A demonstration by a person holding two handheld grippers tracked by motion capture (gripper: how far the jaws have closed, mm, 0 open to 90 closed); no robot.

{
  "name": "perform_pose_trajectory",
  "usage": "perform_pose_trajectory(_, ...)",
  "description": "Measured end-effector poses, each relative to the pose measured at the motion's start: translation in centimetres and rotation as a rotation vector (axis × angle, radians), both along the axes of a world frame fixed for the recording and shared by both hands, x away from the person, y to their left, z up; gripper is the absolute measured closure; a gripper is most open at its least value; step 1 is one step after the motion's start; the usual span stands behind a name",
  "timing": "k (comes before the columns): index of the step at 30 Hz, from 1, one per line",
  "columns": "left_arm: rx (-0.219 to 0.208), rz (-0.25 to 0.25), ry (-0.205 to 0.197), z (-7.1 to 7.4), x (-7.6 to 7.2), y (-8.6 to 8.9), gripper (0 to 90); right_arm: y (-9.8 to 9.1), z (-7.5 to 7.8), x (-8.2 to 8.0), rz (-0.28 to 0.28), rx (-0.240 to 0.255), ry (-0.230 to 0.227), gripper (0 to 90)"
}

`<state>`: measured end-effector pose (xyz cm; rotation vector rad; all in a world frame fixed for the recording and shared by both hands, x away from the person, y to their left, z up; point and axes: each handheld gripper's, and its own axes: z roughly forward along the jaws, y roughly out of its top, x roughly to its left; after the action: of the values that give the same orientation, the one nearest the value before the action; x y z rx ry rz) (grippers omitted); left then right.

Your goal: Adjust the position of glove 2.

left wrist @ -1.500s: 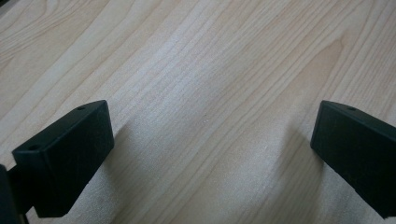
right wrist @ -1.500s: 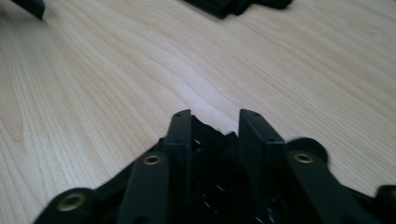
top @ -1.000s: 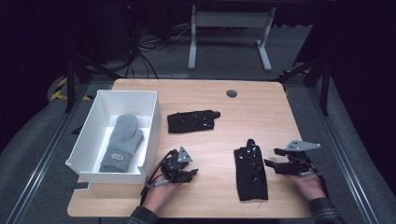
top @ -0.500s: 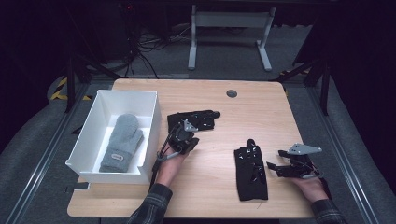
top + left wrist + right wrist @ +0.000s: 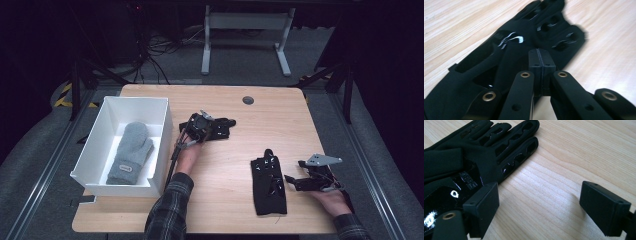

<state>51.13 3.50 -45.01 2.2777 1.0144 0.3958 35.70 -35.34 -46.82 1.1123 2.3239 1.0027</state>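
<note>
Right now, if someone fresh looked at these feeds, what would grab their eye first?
Probably the white box at the table's left edge with a grey mitten lying inside it, bright against the dark room. Next, two black gloves on the wood: the far glove mid-table, where the left gripper sits over it with jaws shut, and the near glove toward the front right, beside the open right gripper.

Light wooden surface (image 5: 225, 210), rounded corners, dark round grommet (image 5: 248, 100) set near the far edge. White open box (image 5: 100, 145) is placed at the near-left part; it is taken as landmark. One black glove (image 5: 212, 127) is laid flat just right of the box. A second black glove (image 5: 268, 180) is laid well right of the box, nearer the front edge.
</note>
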Motion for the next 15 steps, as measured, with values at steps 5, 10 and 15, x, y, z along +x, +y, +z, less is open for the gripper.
perform_pose_trajectory(5, -0.031, -0.016, 0.031, -0.4, -0.8, 0.0, 90.0, 0.0, 0.0, 0.0, 0.0, 0.0, 0.0, 16.6)
perform_pose_trajectory(10, -0.061, -0.053, 0.066, -0.4, -2.8, -0.2, 90.0, 0.0, 0.0, 0.0, 0.0, 0.0, 0.0, 16.5)
perform_pose_trajectory(15, -0.072, -0.117, 0.099, -0.3, -5.1, -0.7, 90.0, 0.0, 0.0, 0.0, -0.001, 0.0, 0.0, 16.6)
